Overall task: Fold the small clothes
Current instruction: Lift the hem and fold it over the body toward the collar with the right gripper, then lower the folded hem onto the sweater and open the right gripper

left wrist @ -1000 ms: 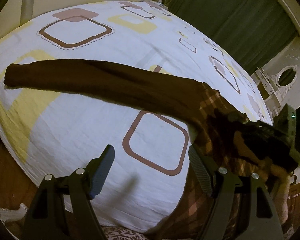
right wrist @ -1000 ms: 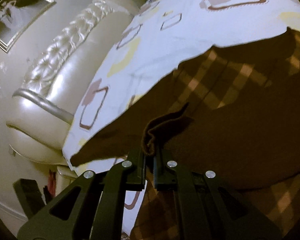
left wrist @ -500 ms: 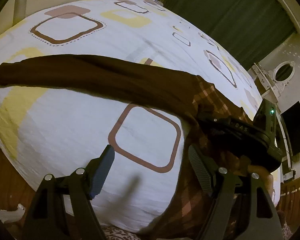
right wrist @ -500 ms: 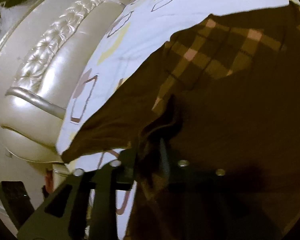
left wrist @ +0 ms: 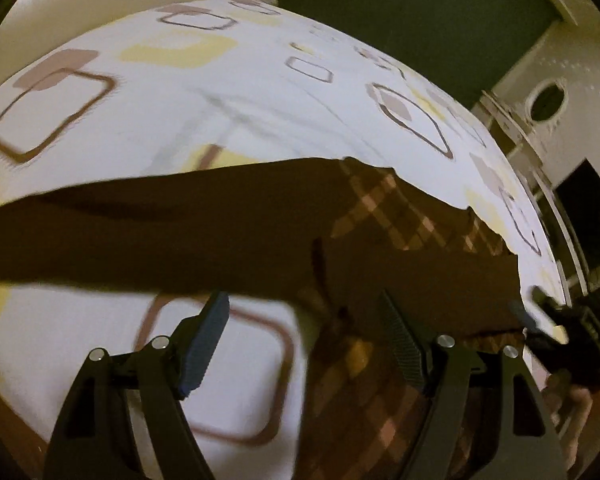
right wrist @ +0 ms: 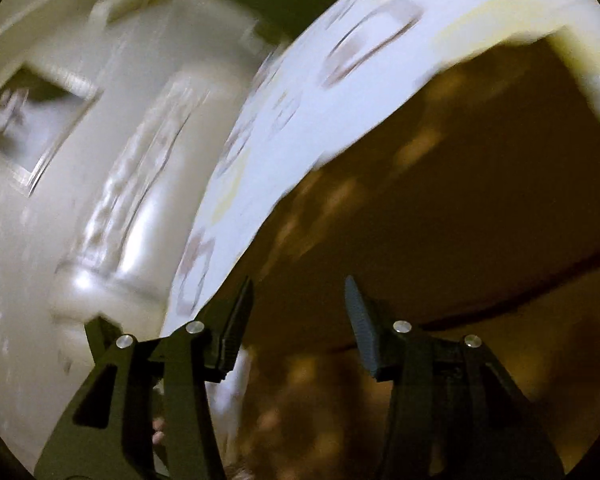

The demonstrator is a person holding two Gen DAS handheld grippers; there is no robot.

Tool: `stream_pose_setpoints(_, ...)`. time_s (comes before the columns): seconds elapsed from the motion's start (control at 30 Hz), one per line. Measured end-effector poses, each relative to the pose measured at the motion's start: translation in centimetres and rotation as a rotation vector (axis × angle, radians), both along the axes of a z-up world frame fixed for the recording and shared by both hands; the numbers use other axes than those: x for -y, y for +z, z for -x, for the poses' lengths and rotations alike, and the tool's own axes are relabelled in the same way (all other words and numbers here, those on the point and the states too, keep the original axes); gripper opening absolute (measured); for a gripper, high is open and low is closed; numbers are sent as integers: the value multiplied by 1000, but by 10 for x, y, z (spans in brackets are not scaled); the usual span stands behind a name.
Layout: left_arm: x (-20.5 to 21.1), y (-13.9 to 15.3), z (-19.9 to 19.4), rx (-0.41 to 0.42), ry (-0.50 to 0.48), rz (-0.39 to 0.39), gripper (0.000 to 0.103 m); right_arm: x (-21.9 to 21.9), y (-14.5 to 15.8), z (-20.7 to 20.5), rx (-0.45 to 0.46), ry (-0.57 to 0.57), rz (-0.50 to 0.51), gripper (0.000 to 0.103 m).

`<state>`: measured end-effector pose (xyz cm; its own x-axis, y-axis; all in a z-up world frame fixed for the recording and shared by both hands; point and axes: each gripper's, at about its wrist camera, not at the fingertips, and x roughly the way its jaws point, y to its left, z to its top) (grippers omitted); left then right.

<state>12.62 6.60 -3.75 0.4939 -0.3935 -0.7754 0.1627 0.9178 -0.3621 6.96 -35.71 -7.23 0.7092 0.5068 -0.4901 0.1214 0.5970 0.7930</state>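
A dark brown top with a plaid body (left wrist: 384,212) lies flat on the bed sheet (left wrist: 228,92). Its long plain sleeve (left wrist: 100,236) stretches out to the left, and another plain brown band (left wrist: 420,276) lies folded across the plaid. My left gripper (left wrist: 302,308) hovers open just above where the sleeve meets the body, with nothing between its fingers. My right gripper (right wrist: 299,292) is over the brown cloth (right wrist: 460,200) with its jaws opening and nothing between them. In the left wrist view the right gripper (left wrist: 556,332) sits at the garment's right edge. The right wrist view is blurred.
The white sheet carries brown and yellow square prints. A cream tufted headboard (right wrist: 140,208) and a framed picture (right wrist: 32,120) stand behind the bed. A green curtain (left wrist: 400,20), a white dresser with an oval mirror (left wrist: 546,98) and a dark screen (left wrist: 588,212) line the far side.
My right gripper has let go of the sleeve end it pinched and pulled away sideways, jaws now apart. My left gripper has moved in over the sleeve and body, staying open.
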Motion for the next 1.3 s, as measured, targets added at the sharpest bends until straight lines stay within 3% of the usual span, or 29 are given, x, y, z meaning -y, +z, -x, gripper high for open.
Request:
stream_pose_setpoints(0.07,15,-4,-11,0,-36,-18,76,50,-3,18,-10,-125,25,47)
stream_pose_setpoints(0.13,31,-10,-19,3,-61,-57,76,99,-18,35,-82,-258,43,47)
stream_pose_setpoints(0.2,43,-17,-24,-7,-82,-73,76,129,-38,40,-137,-277,0,47)
stream_pose_setpoints(0.33,61,-36,-30,-50,-95,-110,76,138,-64,31,-165,-209,-77,46)
stream_pose_setpoints(0.4,64,-40,-30,-51,-86,-125,76,138,-68,24,-155,-178,-75,30)
stream_pose_setpoints(0.43,66,-42,-29,-46,-83,-138,76,136,-70,21,-163,-162,-68,15)
stream_pose_setpoints(0.47,68,-42,-28,-43,-84,-146,77,135,-74,17,-174,-137,-65,8)
stream_pose_setpoints(0.53,69,-41,-27,-35,-87,-151,79,136,-77,23,-173,-137,-38,6)
stream_pose_setpoints(0.7,77,-44,-29,-27,-88,-176,80,156,-88,43,-137,-178,-70,5)
stream_pose_setpoints(0.9,82,-50,-28,4,-111,-221,81,159,-68,34,-77,-160,-56,13)
stream_pose_setpoints(0.97,83,-50,-26,18,-117,-232,81,170,-60,24,-62,-190,-45,21)
stream_pose_setpoints(1.3,83,-53,-25,30,-101,-220,82,176,-66,-57,-139,-173,43,21)
